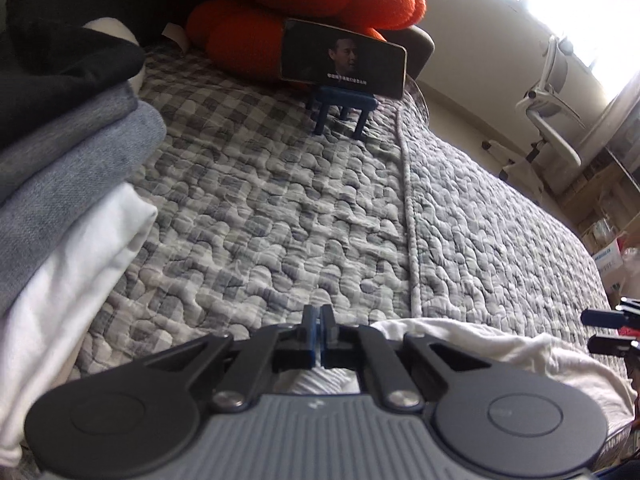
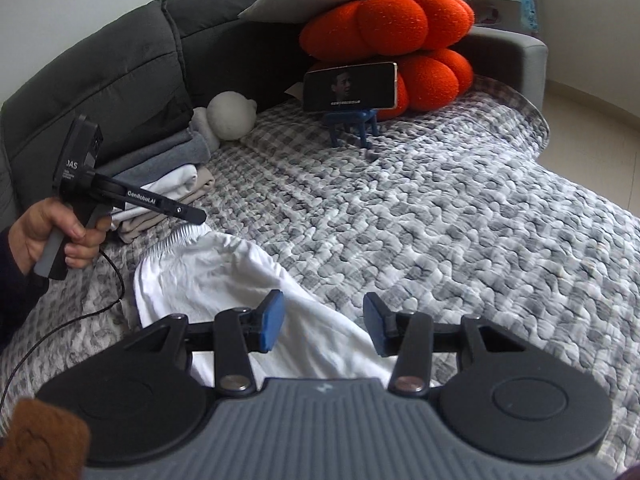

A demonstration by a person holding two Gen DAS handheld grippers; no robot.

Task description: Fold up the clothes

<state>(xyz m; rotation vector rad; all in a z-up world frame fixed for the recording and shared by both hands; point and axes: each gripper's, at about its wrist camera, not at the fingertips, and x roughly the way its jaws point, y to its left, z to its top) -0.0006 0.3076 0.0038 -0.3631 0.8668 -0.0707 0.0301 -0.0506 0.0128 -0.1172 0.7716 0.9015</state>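
A white garment with an elastic waistband [image 2: 224,276] lies crumpled on the grey checked quilt [image 2: 460,216]; it also shows in the left wrist view [image 1: 500,348]. My left gripper [image 1: 320,320] is shut with nothing seen between its blue pads, just above the garment's waistband end; it shows from the side in the right wrist view [image 2: 196,214]. My right gripper [image 2: 324,320] is open, its blue pads hovering over the garment's near end. A stack of folded clothes [image 1: 68,184], black, grey, blue-grey and white, sits at the left; it shows in the right wrist view [image 2: 160,172] too.
A phone on a blue stand [image 2: 350,88] plays a video in front of orange cushions [image 2: 392,36]. A white plush toy [image 2: 232,116] lies by the dark sofa back [image 2: 100,76]. An office chair [image 1: 548,108] stands beyond the bed. A black cable [image 2: 60,320] trails across the quilt.
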